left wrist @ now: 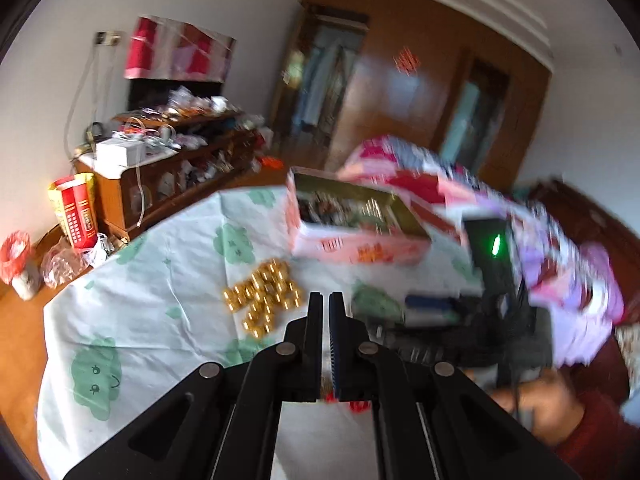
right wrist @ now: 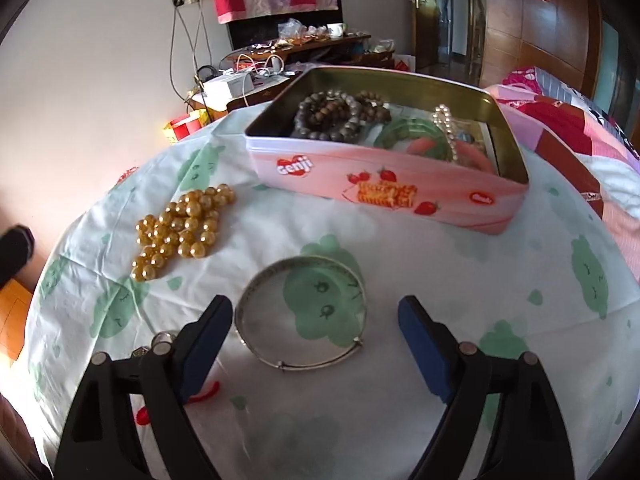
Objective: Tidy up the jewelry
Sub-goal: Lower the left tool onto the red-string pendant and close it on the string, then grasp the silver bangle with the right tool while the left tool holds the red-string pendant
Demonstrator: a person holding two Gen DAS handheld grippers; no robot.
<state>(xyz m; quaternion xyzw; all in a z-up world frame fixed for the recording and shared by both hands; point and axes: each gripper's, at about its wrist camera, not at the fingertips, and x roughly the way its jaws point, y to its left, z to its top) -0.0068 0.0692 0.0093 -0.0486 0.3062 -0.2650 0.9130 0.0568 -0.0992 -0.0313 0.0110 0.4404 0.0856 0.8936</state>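
A silver bangle (right wrist: 301,316) lies flat on the cloth between the fingers of my right gripper (right wrist: 316,320), which is open and low over it. A pile of gold beads (right wrist: 182,230) lies to its left; it also shows in the left wrist view (left wrist: 266,298). A pink tin (right wrist: 384,190) at the back holds brown bead bracelets (right wrist: 336,114), green and pink bangles (right wrist: 416,136) and a pearl strand. My left gripper (left wrist: 325,302) is shut and looks empty, raised above the table right of the beads. The tin (left wrist: 352,246) lies beyond it, blurred.
The round table has a white cloth with green cloud prints (right wrist: 460,280). A red cord with a small metal piece (right wrist: 200,394) lies by my right gripper's left finger. A cluttered wooden sideboard (left wrist: 172,176) stands behind; a bed with pink bedding (right wrist: 568,120) is at the right.
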